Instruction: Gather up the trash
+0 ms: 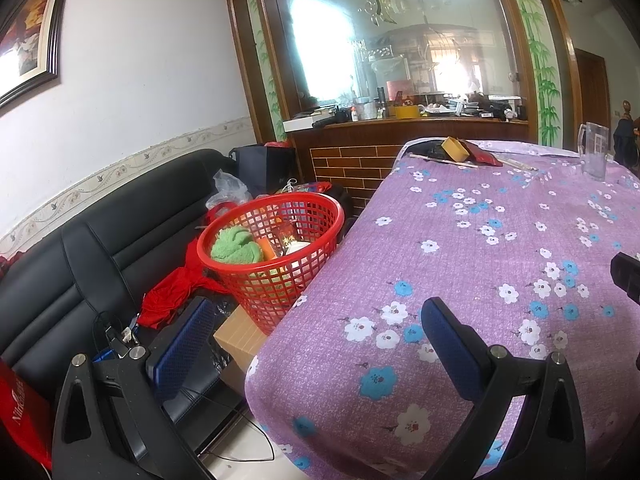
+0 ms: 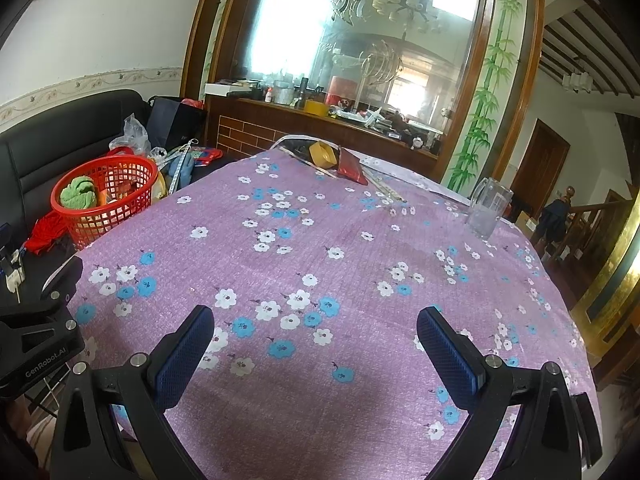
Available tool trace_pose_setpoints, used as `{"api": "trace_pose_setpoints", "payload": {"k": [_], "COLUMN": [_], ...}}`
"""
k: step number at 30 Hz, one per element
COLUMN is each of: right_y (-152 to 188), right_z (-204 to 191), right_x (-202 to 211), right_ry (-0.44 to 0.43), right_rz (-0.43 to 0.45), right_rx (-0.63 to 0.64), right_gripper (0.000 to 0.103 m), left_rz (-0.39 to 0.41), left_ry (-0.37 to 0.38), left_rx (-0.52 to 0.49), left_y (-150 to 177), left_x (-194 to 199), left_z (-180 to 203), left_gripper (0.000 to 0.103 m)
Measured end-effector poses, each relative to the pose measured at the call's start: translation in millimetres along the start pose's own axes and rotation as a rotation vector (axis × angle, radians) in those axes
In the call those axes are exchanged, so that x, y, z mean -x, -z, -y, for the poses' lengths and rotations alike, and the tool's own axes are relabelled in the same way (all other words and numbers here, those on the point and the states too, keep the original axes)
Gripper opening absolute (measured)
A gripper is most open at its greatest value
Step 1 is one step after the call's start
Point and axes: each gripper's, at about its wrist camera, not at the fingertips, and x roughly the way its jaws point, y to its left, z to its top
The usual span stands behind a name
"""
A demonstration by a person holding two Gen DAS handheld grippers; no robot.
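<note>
A white wall [image 1: 152,80] runs along the left with a flowered border strip [image 1: 120,168] and a dark-framed picture [image 1: 30,28] hung high. Below it sits a black leather sofa [image 1: 80,248]. Straight ahead a big wood-framed mirror [image 2: 360,40] glares with window light and reflects a chandelier; painted green bamboo [image 2: 484,100] climbs beside it. A cluttered wooden counter [image 2: 320,120] with a brick-pattern front stands under the mirror. A brown door [image 2: 540,168] lies to the right.
</note>
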Motion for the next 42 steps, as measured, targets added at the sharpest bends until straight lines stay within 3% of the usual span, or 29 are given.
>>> {"api": "trace_pose_setpoints", "payload": {"k": [18,23,31,34,37,42], "right_y": [6,6,32,49,58,60], "right_z": [3,40,169,201,217,221], "right_x": [-8,-33,-103,-127,-133,-142], "right_ry": [-0.011,-0.024,0.119,0.144,0.148,0.079], "right_rz": [-0.022,-0.097,-0.309,-0.390,-0.395,-0.411], "right_rx": [-0.017,-0.113,-0.368,-0.409,-0.437,-0.454], "right_gripper": [0.103,0.103,0.102,0.102,0.102,0.102], "left_rz": [0.007,-0.060,-0.265,-0.301,-0.354,-0.398], "left_ry": [0.014,0.141,0.421,0.455,0.501,0.526], "left_rx": [-0.020,-0.062,-0.132,-0.162,-0.193,-0.259], "left_y": [-2,-22,-53,-55,-52,-45], "left_x": [-2,-18,-63,-74,-84,-94], "left_z": [6,37,139,176,207,233], "left_gripper": [0.103,0.103,0.103,0.103,0.103,0.103]}}
